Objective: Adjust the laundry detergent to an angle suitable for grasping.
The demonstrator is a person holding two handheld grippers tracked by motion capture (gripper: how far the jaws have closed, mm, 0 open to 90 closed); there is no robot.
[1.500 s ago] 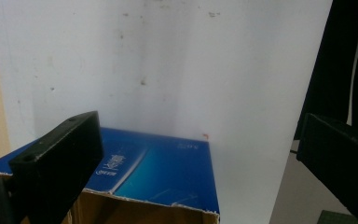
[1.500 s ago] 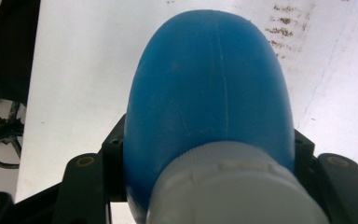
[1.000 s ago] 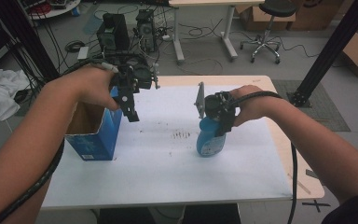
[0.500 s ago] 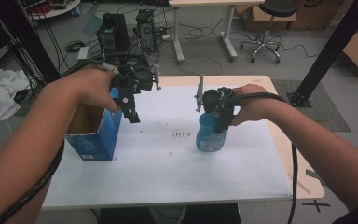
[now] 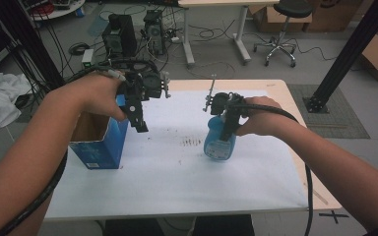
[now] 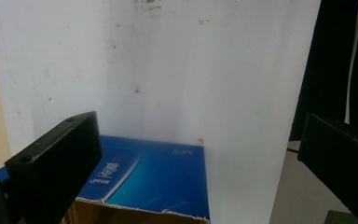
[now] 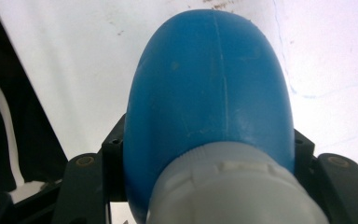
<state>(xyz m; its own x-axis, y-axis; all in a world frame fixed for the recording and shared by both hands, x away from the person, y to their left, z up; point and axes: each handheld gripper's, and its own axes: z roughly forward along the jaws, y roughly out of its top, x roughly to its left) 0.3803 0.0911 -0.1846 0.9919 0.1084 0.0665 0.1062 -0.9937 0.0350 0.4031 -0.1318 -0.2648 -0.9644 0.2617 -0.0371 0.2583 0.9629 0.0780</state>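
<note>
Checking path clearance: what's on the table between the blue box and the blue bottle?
Nothing solid: bare white table sheet with dark specks between blue box and blue bottle, in the high view.

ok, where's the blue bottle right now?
High view: the blue bottle stands upright on the white sheet, right of centre, with the right gripper clamped around its neck; the open blue box sits across on the left.
</note>
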